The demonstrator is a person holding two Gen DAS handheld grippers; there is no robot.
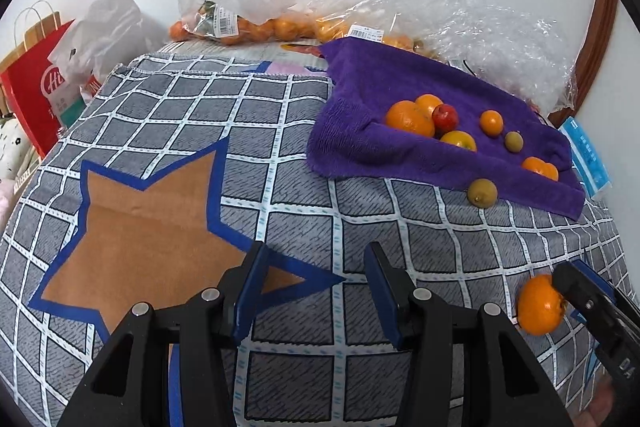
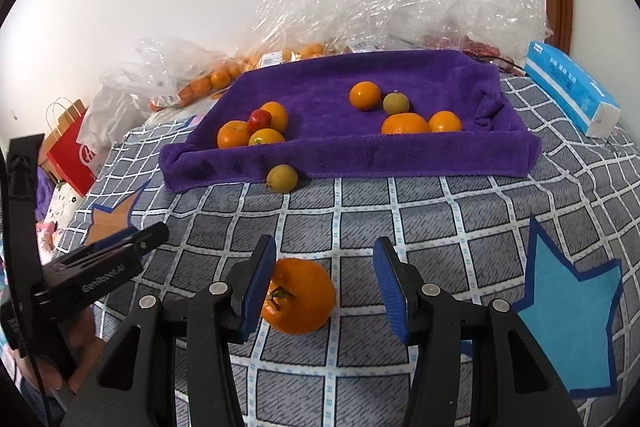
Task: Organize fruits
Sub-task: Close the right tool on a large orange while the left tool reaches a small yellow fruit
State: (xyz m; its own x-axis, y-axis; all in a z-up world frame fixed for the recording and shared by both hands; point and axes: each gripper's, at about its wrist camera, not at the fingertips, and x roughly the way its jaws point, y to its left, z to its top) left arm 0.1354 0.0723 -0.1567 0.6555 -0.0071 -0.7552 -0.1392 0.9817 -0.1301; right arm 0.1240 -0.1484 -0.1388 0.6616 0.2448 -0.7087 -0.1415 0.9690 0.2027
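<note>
On the checked cloth (image 2: 400, 211), an orange (image 2: 298, 301) is lying between the spread, released fingers of the right gripper (image 2: 326, 287), touching its left pad. The left gripper (image 1: 314, 291) is hanging wide apart over an orange-brown star (image 1: 148, 227), which only its own camera shows fully; the right wrist camera alone is revealing a blue star (image 2: 568, 319). More fruit is sitting on the purple towel (image 2: 320, 83).

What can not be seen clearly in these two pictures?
- Bagged fruit: left wrist view, crumpled plastic and labels blur it; no count possible.
- Fruit behind the towel fold: right wrist view, the fold hides their lower halves.
- Label text: too small.
- Orange: its left side sits behind the right gripper finger; contact unclear.
- Red bag: cut off by the image edge.
</note>
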